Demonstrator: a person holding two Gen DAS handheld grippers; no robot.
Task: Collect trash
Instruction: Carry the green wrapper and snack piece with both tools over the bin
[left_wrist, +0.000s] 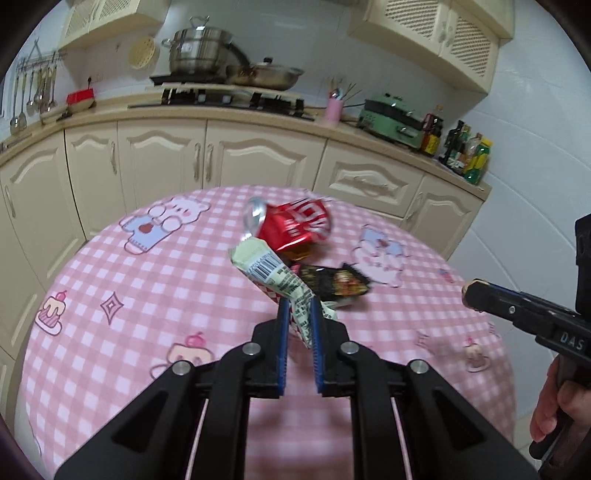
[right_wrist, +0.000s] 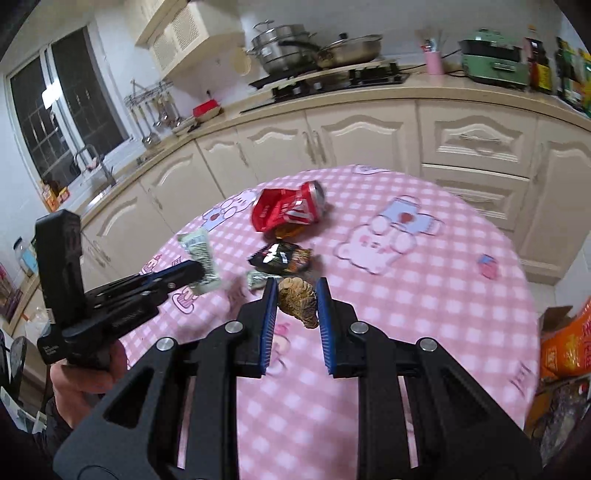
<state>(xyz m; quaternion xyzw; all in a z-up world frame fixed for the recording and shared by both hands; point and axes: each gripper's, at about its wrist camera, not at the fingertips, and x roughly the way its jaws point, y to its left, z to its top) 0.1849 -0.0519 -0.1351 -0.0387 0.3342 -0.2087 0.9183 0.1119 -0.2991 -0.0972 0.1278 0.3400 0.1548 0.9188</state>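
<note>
The left gripper (left_wrist: 298, 314) pinches a pale green wrapper (left_wrist: 275, 275), lifted off the pink checked tablecloth (left_wrist: 147, 280). The right gripper (right_wrist: 297, 301) clamps a crumpled brown lump (right_wrist: 298, 301). Beyond them, a crushed red can (right_wrist: 291, 210) and dark packet (right_wrist: 282, 256) lie on the cloth.

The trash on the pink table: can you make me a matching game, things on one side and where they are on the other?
Things:
1. pale green wrapper
2. brown crumpled lump
3. red can
4. dark snack packet

Places:
A. lying farthest back on the table
B. pinched in the right tongs
C. pinched in the left tongs
D. lying on the table, in front of the can

Pairs: 1-C, 2-B, 3-A, 4-D
</note>
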